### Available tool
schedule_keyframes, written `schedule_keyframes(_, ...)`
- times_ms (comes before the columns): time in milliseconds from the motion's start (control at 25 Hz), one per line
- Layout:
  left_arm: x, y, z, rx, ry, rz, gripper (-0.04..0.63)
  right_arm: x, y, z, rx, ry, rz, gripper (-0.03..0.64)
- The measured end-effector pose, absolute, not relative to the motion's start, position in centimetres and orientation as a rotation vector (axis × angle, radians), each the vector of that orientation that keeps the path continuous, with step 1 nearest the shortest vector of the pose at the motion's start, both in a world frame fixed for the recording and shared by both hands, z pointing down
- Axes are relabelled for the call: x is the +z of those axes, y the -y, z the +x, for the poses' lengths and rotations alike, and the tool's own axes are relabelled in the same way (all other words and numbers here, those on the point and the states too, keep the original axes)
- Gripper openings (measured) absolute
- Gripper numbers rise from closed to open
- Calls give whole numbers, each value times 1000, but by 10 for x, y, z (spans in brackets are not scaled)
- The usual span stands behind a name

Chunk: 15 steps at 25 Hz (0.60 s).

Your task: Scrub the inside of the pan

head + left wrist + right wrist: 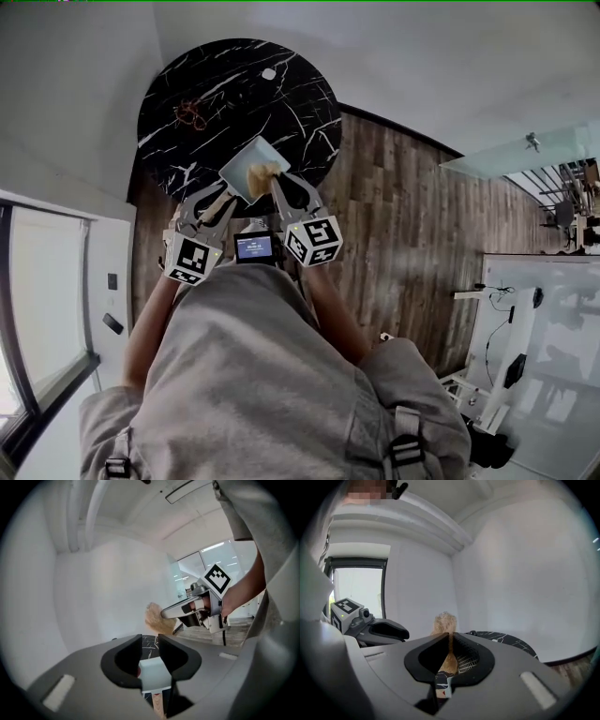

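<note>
A pale square pan [246, 159] sits tilted at the near edge of the round black marble table [216, 84]. Its handle [153, 674] runs back between the jaws of my left gripper [217, 199], which press on it from both sides. My right gripper [278, 187] is shut on a tan fibrous scrubber [263, 174], and the tuft lies on the inside of the pan. In the right gripper view the scrubber [444, 620] sticks out past the closed jaws of the right gripper [450, 639]. The left gripper view shows the scrubber [153, 618] ahead of the left gripper [150, 641].
A small white object [269, 73] and a thin reddish object [190, 115] lie further back on the table. Dark wood floor [403, 206] spreads to the right. A glass tabletop [525, 150] and a white desk [544, 309] stand at the far right.
</note>
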<state>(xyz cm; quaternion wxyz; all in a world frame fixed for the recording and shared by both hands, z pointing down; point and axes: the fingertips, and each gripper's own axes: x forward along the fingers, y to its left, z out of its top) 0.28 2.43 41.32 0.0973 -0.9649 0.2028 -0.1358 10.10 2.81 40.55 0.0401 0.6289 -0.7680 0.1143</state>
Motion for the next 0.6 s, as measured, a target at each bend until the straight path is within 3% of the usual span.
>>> schedule_keyframes(320, 360, -20, -12, -124, -760, -2888, 60, 363, -47, 82, 86, 2336, 1992, 43)
schedule_keyframes(600, 355, -29, -16, -112, -787, -2922, 38, 344, -54, 60, -52, 2349, 1890, 43)
